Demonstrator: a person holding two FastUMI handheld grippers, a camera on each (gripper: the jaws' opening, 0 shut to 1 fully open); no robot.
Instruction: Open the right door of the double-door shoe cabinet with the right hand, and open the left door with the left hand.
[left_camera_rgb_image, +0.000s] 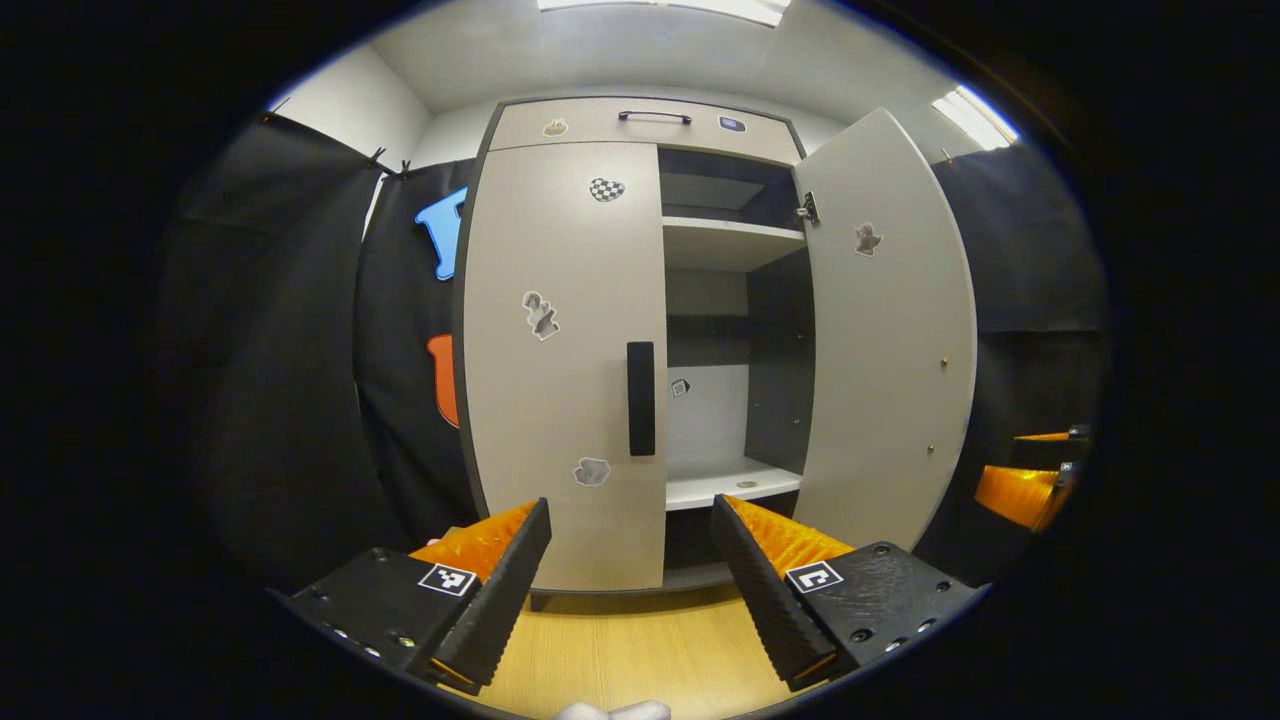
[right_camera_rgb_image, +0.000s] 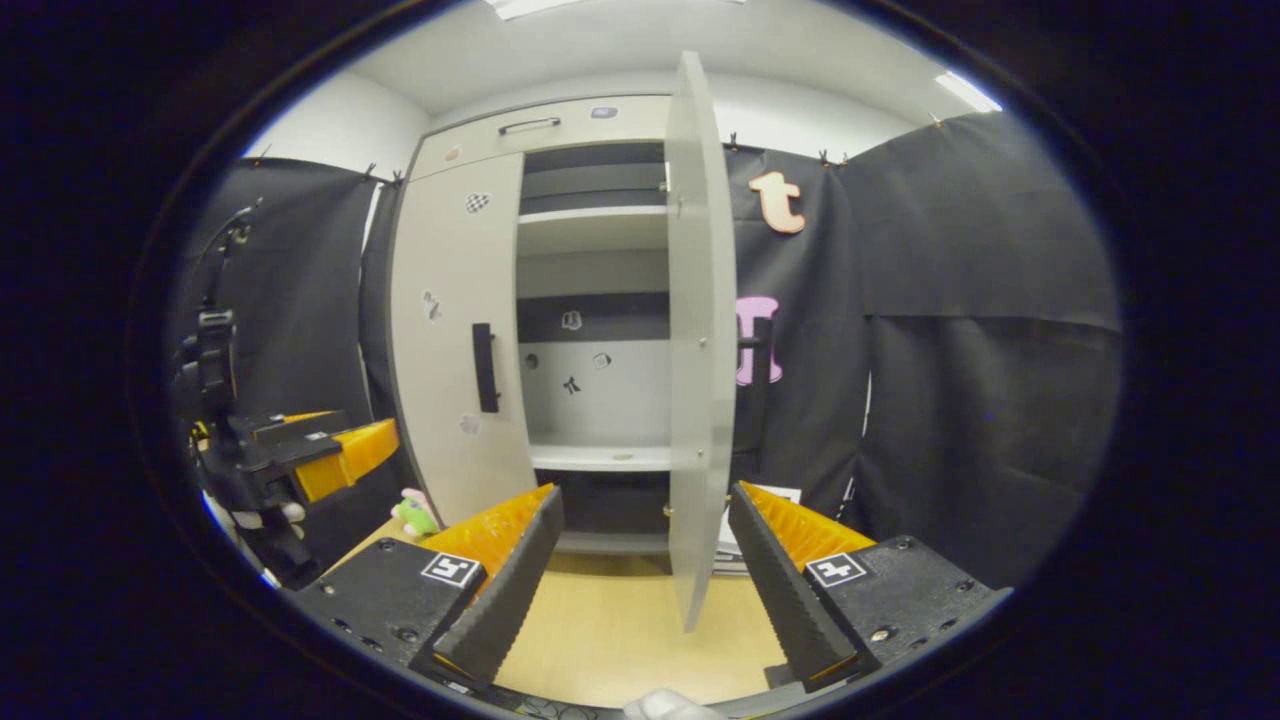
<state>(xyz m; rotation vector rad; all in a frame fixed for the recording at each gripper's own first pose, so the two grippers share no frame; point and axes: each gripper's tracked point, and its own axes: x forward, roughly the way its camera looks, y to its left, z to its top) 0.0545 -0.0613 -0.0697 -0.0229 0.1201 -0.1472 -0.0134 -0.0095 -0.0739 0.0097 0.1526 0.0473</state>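
Observation:
The shoe cabinet's left door (left_camera_rgb_image: 560, 360) is closed, with a dark vertical handle (left_camera_rgb_image: 640, 398) at its inner edge. The right door (left_camera_rgb_image: 885, 340) stands swung wide open, baring the shelves (left_camera_rgb_image: 730, 230). My left gripper (left_camera_rgb_image: 630, 560) is open, a short way in front of the left door, below its handle. In the right gripper view the right door (right_camera_rgb_image: 700, 330) is seen edge-on, its handle (right_camera_rgb_image: 757, 385) on the far side. My right gripper (right_camera_rgb_image: 645, 555) is open, with the door's lower edge between its fingers but untouched. The left gripper (right_camera_rgb_image: 330, 445) shows at far left.
A drawer with a handle (left_camera_rgb_image: 654, 117) tops the cabinet. The cabinet stands on a wooden floor (left_camera_rgb_image: 640, 650). A small green and pink toy (right_camera_rgb_image: 415, 513) lies on the floor left of the cabinet. Black cloth walls close in both sides.

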